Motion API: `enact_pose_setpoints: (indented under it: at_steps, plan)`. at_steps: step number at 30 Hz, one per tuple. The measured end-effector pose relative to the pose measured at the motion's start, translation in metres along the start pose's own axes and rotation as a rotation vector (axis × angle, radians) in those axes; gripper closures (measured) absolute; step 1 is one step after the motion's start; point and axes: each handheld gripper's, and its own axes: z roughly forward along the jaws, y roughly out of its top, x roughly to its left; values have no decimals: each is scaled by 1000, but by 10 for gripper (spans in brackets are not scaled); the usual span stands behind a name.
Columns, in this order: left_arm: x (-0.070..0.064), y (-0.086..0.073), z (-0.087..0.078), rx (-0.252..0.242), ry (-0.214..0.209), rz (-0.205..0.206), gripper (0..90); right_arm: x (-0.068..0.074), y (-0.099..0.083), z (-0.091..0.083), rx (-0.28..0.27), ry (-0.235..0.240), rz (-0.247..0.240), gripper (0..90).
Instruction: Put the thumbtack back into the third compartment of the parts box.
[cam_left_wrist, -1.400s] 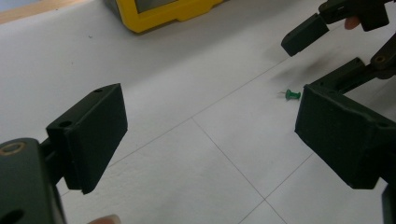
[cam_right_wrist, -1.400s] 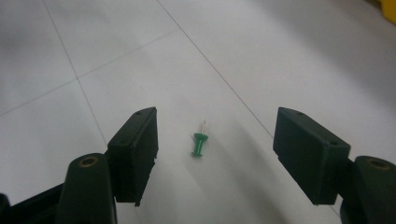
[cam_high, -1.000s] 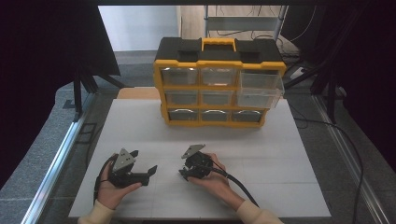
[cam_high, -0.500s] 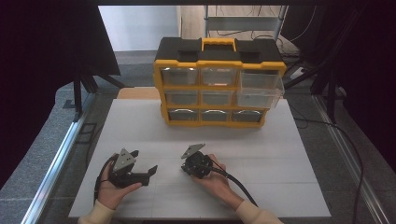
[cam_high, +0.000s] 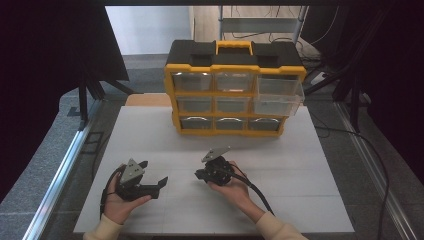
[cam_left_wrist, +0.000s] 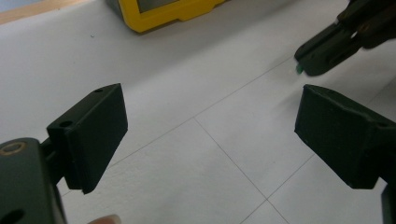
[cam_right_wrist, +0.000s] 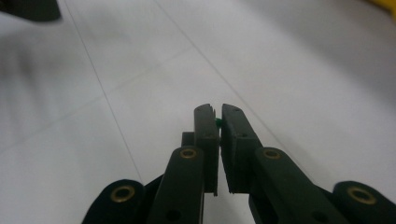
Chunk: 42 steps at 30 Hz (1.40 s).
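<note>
While my left gripper (cam_left_wrist: 210, 135) stands wide apart, my right gripper (cam_right_wrist: 218, 116) view reveals a tiny green piece (cam_right_wrist: 217, 122) clamped between its jaws.

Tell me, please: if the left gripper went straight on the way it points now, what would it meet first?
Probably the right gripper, whose shut tips pinch a small green thing. It lies ahead and slightly right of the left gripper, whose jaws are wide open. Between them is bare white table; depth is unclear.

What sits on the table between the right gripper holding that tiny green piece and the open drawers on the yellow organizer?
Nothing visible: bare white table lies between the right gripper, shut on the green piece, and the organizer.
</note>
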Motion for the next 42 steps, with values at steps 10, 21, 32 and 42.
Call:
enact_pose_setpoints:
  at_steps: [10, 21, 32, 42]
  plan:
    - [0, 0, 0, 0, 2, 2, 97, -4, 12, -32, -96, 16, 23, 851]
    - [0, 0, 0, -5, 3, 0, 98, -2, 26, -68, -198, -1, 15, 851]
    - [0, 0, 0, -7, 4, -1, 98, -1, 33, -88, -258, -15, 4, 851]
    - [0, 0, 0, -9, 5, -3, 98, -2, 39, -108, -315, -34, 0, 851]
